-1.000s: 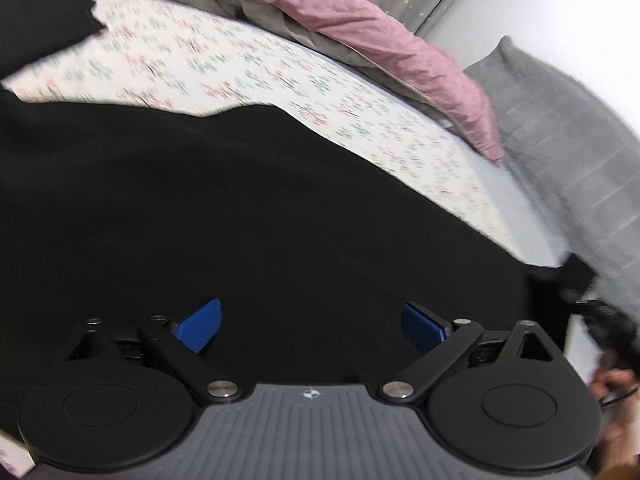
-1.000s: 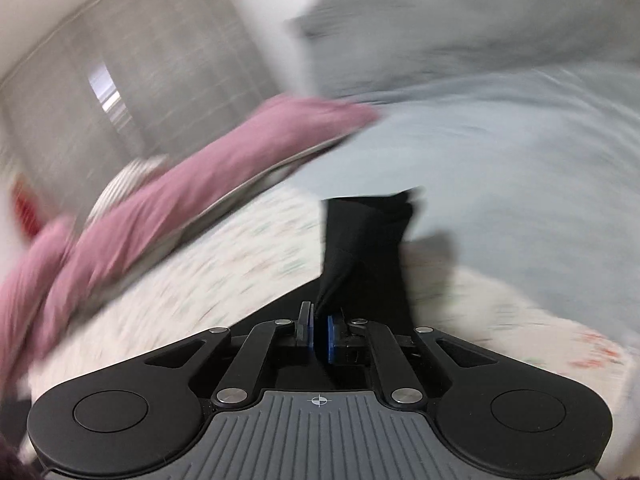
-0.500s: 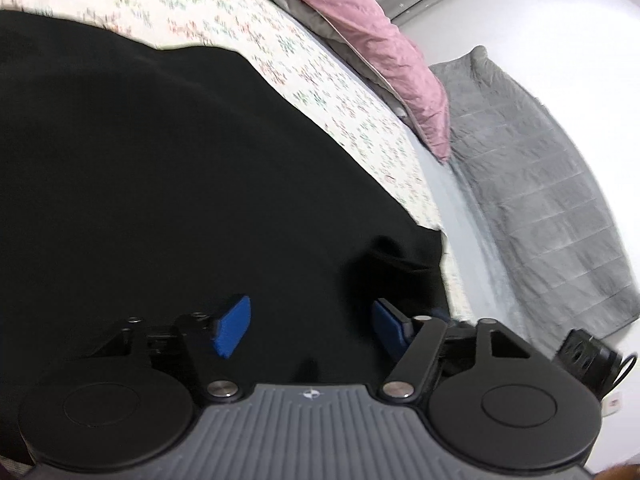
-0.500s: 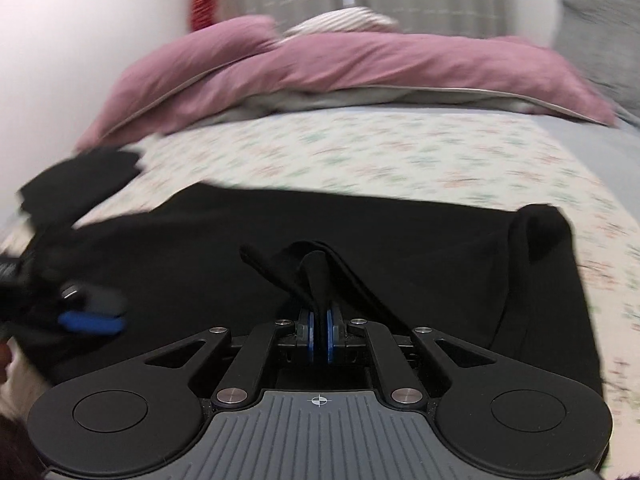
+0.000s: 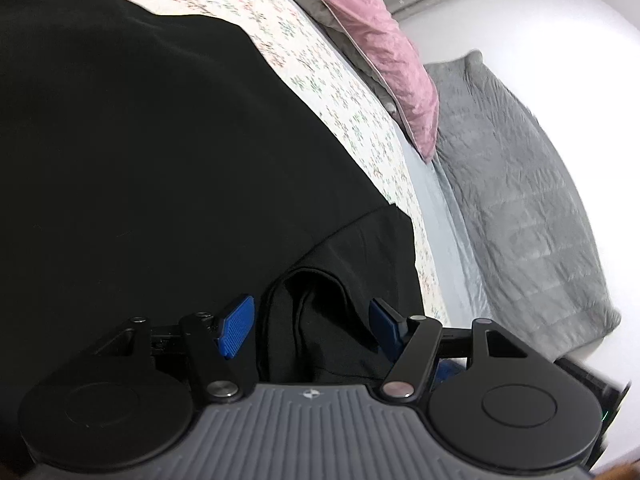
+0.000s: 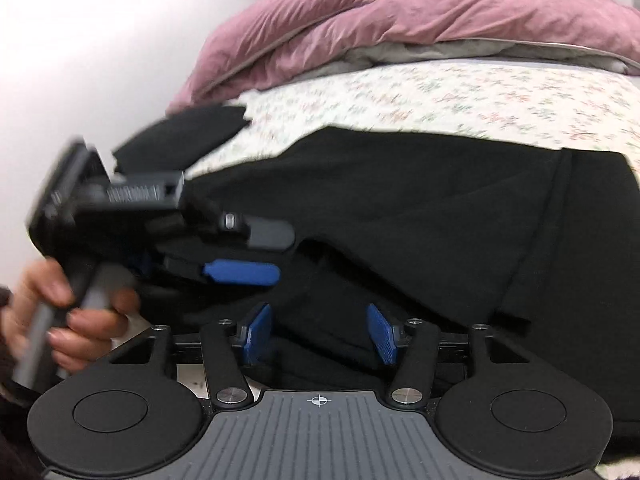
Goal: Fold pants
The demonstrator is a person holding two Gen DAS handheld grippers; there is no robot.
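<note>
Floral bedding [image 6: 500,92] covers the bed, with a pink duvet [image 6: 400,20] bunched along its far edge toward twelve o'clock and a grey quilted blanket [image 5: 520,200] lying off at three o'clock in the left wrist view. Black pants [image 6: 400,208] are spread across the bedding and fill the middle of both views, one edge doubled over at about two o'clock in the right wrist view. The left gripper [image 5: 312,328] has its blue pads apart, a raised fold of the pants standing between them without being pressed. The right gripper [image 6: 318,334] is opening, its pads apart with black cloth lying loose between them. From the right wrist view the left gripper appears at nine o'clock, blurred, held by a hand [image 6: 68,312], its blue pad over the pants.
</note>
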